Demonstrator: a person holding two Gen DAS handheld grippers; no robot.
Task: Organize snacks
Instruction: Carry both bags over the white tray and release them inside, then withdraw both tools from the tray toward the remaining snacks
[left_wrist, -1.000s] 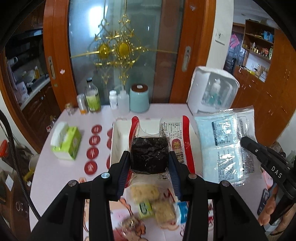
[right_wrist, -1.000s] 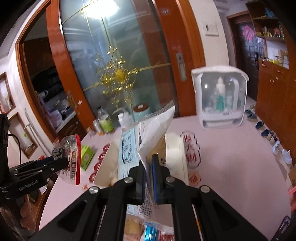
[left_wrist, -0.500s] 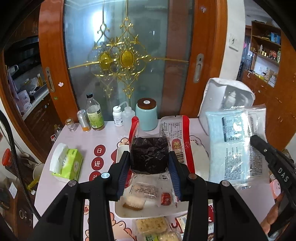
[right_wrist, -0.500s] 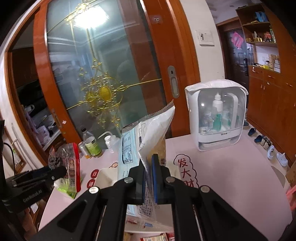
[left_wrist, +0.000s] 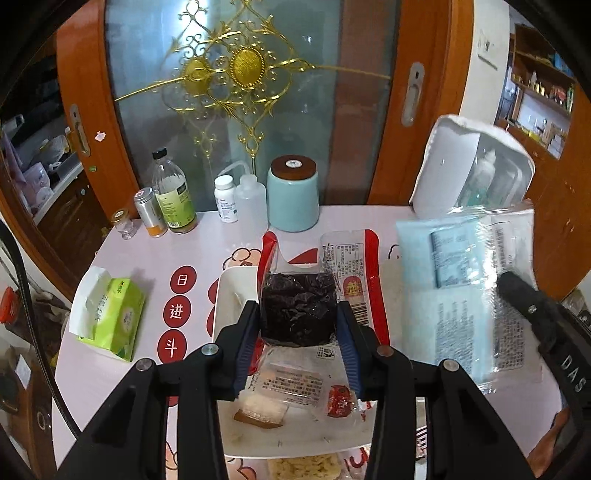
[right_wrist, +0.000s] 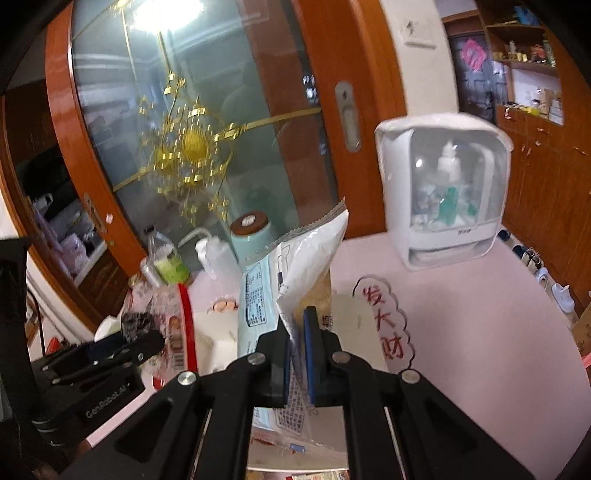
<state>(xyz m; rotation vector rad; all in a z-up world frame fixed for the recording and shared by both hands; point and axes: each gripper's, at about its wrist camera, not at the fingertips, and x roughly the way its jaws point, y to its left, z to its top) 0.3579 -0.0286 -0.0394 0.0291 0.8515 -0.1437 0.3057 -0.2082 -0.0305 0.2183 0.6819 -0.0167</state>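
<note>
My left gripper (left_wrist: 299, 314) is shut on a red-edged clear packet of dark dried snack (left_wrist: 299, 306), held upright above a white tray (left_wrist: 229, 291). The packet and the left gripper also show at the left of the right wrist view (right_wrist: 173, 325). My right gripper (right_wrist: 297, 325) is shut on a pale blue and white snack bag (right_wrist: 295, 273), held up over the table. That bag shows in the left wrist view (left_wrist: 461, 291) to the right of the tray. Small wrapped snacks (left_wrist: 295, 384) lie in the tray.
On the pink table (left_wrist: 122, 373) stand a green tissue pack (left_wrist: 110, 314), bottles (left_wrist: 171, 199), a teal jar (left_wrist: 293, 194) and a white plastic case (right_wrist: 447, 188). More snacks (left_wrist: 303, 467) lie at the near edge. A glass door is behind.
Both grippers, each holding its packet, have pulled back and tilted. The tray now sits lower and nearer in the left view, and the table fills more of the right view.
</note>
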